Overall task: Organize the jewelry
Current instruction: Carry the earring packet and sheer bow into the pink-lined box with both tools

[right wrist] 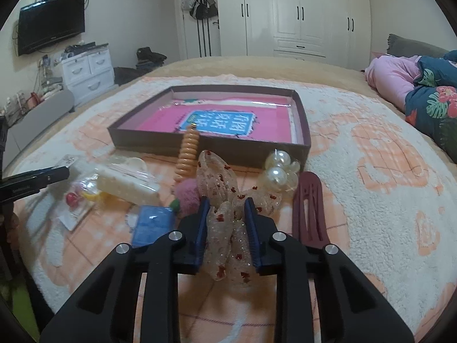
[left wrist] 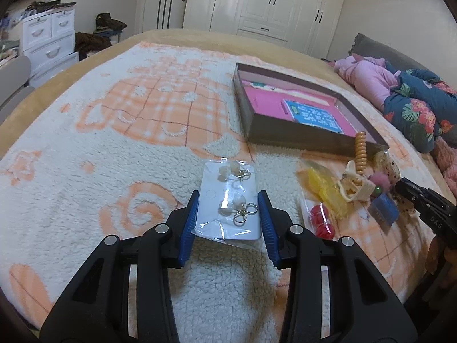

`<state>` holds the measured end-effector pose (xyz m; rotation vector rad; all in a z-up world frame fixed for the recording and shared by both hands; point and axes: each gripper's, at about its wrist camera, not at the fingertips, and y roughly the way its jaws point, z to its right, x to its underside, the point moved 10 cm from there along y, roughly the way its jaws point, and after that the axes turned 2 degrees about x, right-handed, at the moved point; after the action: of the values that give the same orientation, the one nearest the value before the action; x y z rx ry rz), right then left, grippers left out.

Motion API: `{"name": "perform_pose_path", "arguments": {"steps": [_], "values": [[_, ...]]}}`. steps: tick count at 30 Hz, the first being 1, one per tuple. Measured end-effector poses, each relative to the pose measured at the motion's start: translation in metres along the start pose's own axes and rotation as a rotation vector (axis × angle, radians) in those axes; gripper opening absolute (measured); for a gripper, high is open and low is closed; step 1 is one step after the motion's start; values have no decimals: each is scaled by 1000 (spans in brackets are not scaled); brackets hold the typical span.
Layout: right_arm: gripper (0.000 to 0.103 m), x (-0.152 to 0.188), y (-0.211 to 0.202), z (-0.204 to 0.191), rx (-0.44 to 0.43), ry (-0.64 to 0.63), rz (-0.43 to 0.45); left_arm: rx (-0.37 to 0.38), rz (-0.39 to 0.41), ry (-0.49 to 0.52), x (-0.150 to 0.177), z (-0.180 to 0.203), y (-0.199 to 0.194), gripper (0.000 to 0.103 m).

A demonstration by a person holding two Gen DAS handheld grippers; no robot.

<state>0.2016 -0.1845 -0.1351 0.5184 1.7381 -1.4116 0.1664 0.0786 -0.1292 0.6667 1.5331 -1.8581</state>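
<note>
Down on the bed's fleecy orange-and-cream blanket [left wrist: 85, 148], the left claw [left wrist: 228, 208] has its blue pads on either side of a clear packet of earrings [left wrist: 230, 203], a white card with pale beads and gold rings; the pads sit right at the packet's edges, though whether they actually press it I cannot tell. The right claw [right wrist: 227, 217] pinches a translucent glittery bow [right wrist: 225, 223] speckled with red, its loops bulging out above and below the pads. Just beyond that bow lie a pearl cluster [right wrist: 278, 171], a dark red hair clip [right wrist: 310, 208], a pink pompom [right wrist: 187, 197], a small blue packet [right wrist: 152, 223], a cream claw clip [right wrist: 128, 184] and an orange coiled band [right wrist: 187, 154] standing upright. Behind the pile, touching none of it clearly, sits a shallow brown box [right wrist: 217, 148] with a pink and blue sheet on its floor. Further left of the pile, in the left wrist view, a bag with yellow pieces [left wrist: 328, 191] and red beads [left wrist: 321, 220] lies beside the earrings.
</note>
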Motion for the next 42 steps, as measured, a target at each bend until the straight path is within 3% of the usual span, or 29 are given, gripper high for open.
{"name": "perform_pose_path", "arguments": {"steps": [9,11,26,42], "values": [[17,-13,-28,-4,-36,12,57,29,32,42,-15,24,-15,32],[11,-15,-32,0,-28,21,67,36,39,58,-19,32,-16,32],[11,-49,-49,40,28,63,154,108,86,130,-64,89,1,32],[11,-107,9,46,41,-2,164,84,53,137,-106,90,61,32]]}}
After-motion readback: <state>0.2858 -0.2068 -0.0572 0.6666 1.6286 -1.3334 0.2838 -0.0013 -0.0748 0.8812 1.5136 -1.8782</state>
